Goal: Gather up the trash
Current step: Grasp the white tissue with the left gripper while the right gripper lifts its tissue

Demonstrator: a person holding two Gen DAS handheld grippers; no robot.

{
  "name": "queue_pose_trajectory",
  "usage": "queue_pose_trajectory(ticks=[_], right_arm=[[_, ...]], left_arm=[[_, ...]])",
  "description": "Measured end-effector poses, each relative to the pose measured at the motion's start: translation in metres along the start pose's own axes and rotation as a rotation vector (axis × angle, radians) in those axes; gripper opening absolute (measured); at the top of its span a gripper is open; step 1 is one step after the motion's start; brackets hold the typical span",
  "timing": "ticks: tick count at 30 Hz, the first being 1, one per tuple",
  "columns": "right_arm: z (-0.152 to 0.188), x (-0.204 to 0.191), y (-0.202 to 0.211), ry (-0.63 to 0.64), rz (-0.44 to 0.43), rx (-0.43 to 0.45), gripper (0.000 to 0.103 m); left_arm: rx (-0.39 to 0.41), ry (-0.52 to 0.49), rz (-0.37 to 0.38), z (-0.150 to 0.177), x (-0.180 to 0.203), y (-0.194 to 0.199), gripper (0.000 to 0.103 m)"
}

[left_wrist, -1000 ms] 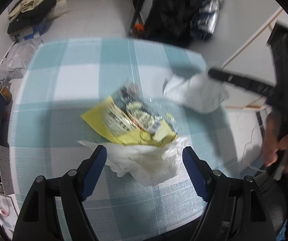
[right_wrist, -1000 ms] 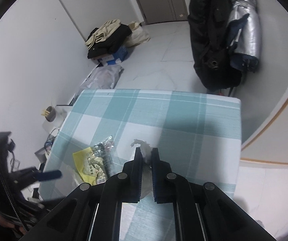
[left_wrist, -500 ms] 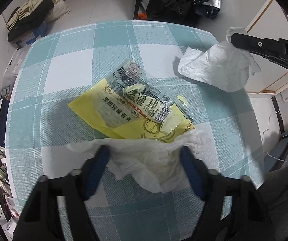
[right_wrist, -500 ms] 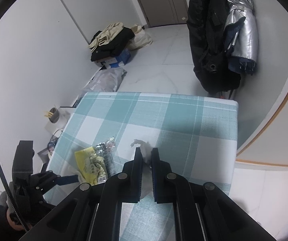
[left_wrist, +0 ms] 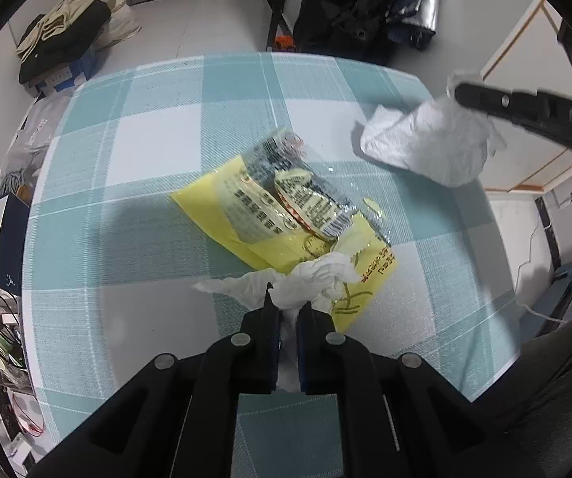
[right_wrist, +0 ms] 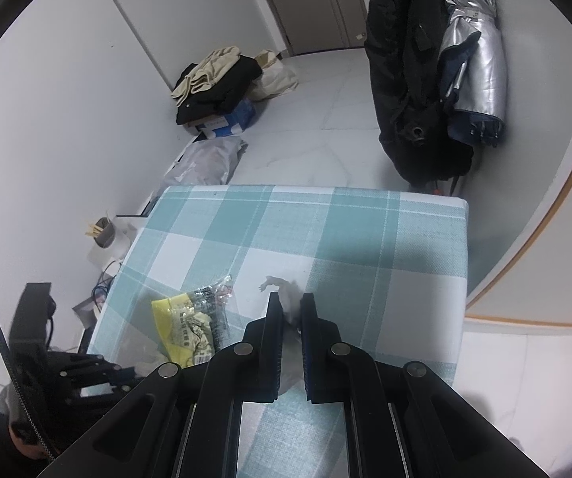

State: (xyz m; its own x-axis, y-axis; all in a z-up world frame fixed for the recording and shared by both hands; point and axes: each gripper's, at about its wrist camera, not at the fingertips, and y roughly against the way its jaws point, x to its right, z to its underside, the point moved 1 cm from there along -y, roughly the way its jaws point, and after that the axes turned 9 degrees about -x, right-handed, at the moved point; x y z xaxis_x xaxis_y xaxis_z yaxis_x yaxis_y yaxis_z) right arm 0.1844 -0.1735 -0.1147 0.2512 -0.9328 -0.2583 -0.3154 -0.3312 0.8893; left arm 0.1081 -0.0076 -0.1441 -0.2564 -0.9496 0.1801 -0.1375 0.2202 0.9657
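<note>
Left tool has just closed on a crumpled tissue, largely hidden behind its fingers — right tool pinches another tissue, seen whole only from the left wrist.

We see even, cool indoor light in both views, neither dim nor harsh. Soft grey shadows cross the checked tablecloth toward its near edge. Glare glints on the clear wrapper. Fisheye bending curves the table's edges, black vignette fills the corners, and the nearest black parts look slightly soft.
</note>
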Motion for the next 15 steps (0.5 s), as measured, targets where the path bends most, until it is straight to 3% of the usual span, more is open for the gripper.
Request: queue_pose_trajectory(ticks=[7,15], right_arm=[[0.002,-0.001,0.003,-0.011,0.003,0.013,0.008],[0.004,-0.013,0.009,-0.030,0.015,0.050,0.008]], left_arm=[[0.053,0.059,0.040,0.001,-0.023,0.027,0.003],[0.179,0.112,0.062,-0.004,-0.029,0.056,0.003]])
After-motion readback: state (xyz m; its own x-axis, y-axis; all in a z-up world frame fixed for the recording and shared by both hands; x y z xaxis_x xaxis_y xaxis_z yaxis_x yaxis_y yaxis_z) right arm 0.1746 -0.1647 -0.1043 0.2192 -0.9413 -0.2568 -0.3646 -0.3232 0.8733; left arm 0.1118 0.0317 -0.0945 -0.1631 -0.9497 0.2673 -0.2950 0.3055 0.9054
